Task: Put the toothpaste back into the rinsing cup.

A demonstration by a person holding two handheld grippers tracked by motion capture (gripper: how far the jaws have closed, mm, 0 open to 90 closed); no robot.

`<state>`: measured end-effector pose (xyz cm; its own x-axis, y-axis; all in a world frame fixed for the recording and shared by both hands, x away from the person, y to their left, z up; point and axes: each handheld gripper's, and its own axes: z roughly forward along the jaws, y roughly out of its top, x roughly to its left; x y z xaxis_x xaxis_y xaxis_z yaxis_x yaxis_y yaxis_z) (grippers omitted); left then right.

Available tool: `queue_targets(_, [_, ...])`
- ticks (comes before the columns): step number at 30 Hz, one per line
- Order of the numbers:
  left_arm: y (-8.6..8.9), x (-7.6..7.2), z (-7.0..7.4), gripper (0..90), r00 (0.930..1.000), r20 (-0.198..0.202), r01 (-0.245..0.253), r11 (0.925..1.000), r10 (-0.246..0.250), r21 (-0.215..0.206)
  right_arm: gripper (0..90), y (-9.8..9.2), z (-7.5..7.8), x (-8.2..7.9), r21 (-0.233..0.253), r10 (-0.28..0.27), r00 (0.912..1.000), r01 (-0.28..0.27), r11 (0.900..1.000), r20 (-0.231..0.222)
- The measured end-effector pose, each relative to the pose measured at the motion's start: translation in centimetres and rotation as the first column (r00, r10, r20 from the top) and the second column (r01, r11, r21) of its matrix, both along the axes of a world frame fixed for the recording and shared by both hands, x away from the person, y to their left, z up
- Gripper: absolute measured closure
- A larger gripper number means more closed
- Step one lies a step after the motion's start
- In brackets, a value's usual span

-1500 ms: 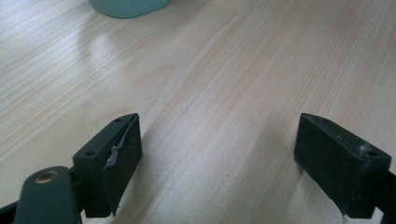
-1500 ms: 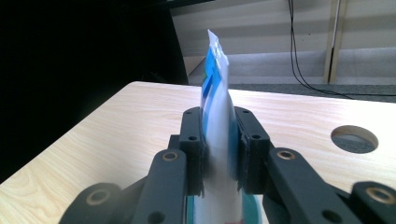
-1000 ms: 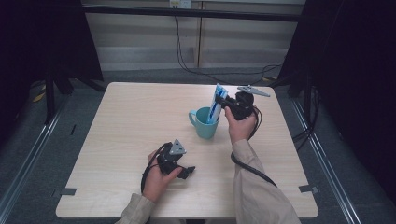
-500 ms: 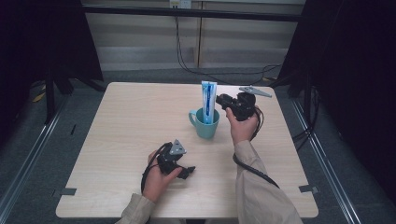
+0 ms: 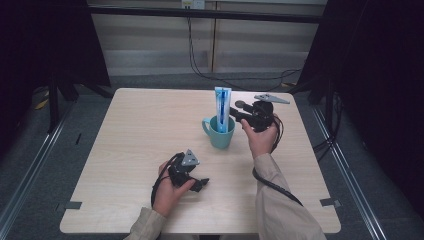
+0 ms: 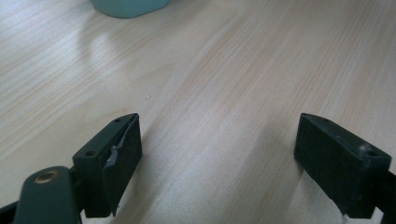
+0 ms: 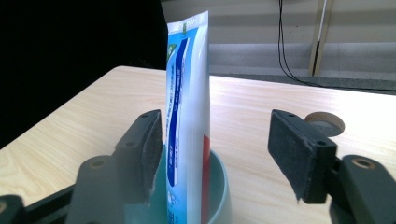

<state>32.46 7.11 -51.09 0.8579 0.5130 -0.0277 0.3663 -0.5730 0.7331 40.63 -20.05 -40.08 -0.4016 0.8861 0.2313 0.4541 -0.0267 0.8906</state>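
Observation:
A teal mug (image 5: pixel 220 134) stands right of the table's centre. A white and blue toothpaste tube (image 5: pixel 222 106) stands upright in the mug. My right gripper (image 5: pixel 236 111) is level with the tube, just to its right, jaws pointing left. In the right gripper view the tube (image 7: pixel 187 116) rises from the mug (image 7: pixel 219 186) between the open jaws of the right gripper (image 7: pixel 217 126), close against the left pad (image 7: pixel 153 144). My left gripper (image 5: pixel 201 184) rests low over the table's front part. In its own view the left gripper (image 6: pixel 219 120) is open with bare wood between the jaws and the mug's base (image 6: pixel 128 7) ahead.
The wooden table (image 5: pixel 140 135) has free room across its left half and back. A round disc (image 7: pixel 324 122) sits in the tabletop beyond the right gripper. Dark posts and cables (image 5: pixel 200 55) stand behind the table, and grey floor surrounds it.
The tube, first tilted over the mug in the right gripper, now stands upright in it. The right gripper has opened and let go. The left gripper has not moved.

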Motion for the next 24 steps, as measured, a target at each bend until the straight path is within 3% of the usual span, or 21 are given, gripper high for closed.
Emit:
queue_targets(4, [0.0,0.0,0.0,15.0,1.0000,0.000,0.000,1.0000,0.000,0.000,32.2,-0.3,-0.1,-0.1,-0.004,0.005,0.9998,-0.005,1.000,-0.020])
queue_targets(24, [0.0,0.0,0.0,15.0,1.0000,0.000,0.001,1.0000,-0.001,0.001,26.9,-1.7,0.2,-1.2,-0.058,0.023,0.9992,-0.025,0.998,-0.031])
